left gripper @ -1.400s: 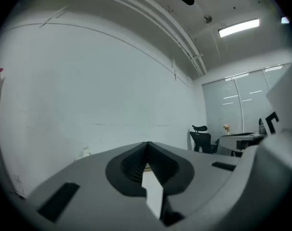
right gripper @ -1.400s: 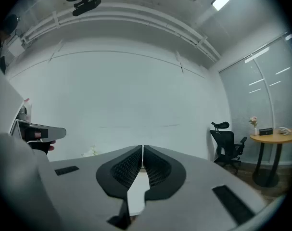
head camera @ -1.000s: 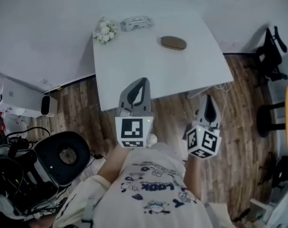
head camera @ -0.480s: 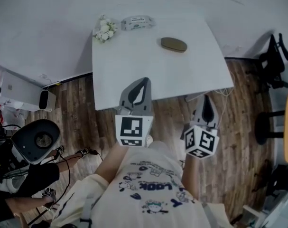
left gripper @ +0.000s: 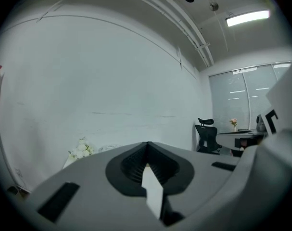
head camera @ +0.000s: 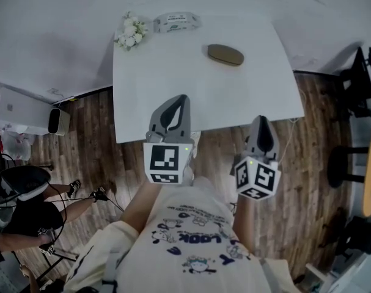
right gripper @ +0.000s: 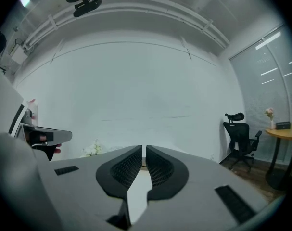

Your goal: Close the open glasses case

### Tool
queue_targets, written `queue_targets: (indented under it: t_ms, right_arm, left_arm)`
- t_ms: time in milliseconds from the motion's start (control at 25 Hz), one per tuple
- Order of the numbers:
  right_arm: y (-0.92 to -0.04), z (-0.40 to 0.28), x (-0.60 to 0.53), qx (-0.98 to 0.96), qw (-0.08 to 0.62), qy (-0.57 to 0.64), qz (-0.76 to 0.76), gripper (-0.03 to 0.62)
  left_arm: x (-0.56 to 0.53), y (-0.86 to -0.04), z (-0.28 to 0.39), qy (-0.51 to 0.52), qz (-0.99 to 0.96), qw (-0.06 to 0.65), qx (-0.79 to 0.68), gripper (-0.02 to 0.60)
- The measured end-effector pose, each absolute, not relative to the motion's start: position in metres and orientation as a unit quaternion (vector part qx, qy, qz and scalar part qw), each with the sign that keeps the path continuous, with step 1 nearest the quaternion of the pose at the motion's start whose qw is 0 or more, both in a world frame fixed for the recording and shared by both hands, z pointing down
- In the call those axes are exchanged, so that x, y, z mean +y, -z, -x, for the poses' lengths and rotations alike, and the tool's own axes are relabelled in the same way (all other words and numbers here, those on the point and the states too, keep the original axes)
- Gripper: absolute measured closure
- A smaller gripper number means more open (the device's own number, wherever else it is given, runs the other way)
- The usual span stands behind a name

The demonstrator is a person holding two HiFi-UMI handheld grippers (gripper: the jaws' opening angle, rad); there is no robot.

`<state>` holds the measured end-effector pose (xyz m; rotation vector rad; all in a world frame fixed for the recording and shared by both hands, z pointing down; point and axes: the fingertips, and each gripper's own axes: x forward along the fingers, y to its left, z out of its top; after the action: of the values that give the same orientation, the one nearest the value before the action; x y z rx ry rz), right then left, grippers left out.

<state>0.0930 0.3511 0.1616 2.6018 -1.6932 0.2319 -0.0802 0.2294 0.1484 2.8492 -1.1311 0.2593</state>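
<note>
Approach to the case (head camera: 225, 54), seen from the head. The brown oval case lies on the far half of the white table (head camera: 173, 84), right of centre, and looks low and flat from here; whether its lid stands up cannot be told. Left gripper (head camera: 180, 102) is at the table's near edge, clenched on nothing, its jaws meeting tip to tip in its own view. Right gripper (head camera: 262, 122) hangs over the wooden floor just off that edge, likewise pressed together and empty. Both are well apart from the case.

Suggested handling: carry both grippers across the bare tabletop toward the case, the right one having the straighter line. Closed jaws probably serve as a blunt pusher, so one gripper can steady the base while the other presses the lid down over its hinge. Press from above, not from the side, since a light case may skid on the smooth top.

Surroundings: white flowers (head camera: 129, 34) and a flat packet (head camera: 176, 22) sit at the far edge, left of the case and clear of the path. Nothing lies between grippers and case. A dark chair (head camera: 362, 72) stands at right; a second person (head camera: 26, 218) crouches at lower left
</note>
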Motion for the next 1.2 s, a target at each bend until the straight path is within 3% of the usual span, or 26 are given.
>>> queue_targets:
  t_ms: [440, 800, 1200]
  right_arm:
    - [-0.187, -0.175, 0.230, -0.555, 0.050, -0.095, -0.825, 0.583]
    - [-0.212, -0.204, 0.116, -0.610, 0.099, -0.129, -0.776, 0.459]
    - [-0.258, -0.196, 0.062, -0.684, 0.187, -0.156, -0.687, 0.398]
  left_arm:
    - [0.110, -0.183, 0.009, -0.118, -0.923, 0.053, -0.363, 0.580]
    - [0.024, -0.225, -0.036, -0.177, -0.919, 0.073, -0.343, 0.580]
    - [-0.022, -0.291, -0.057, -0.252, -0.912, 0.077, -0.315, 0.580]
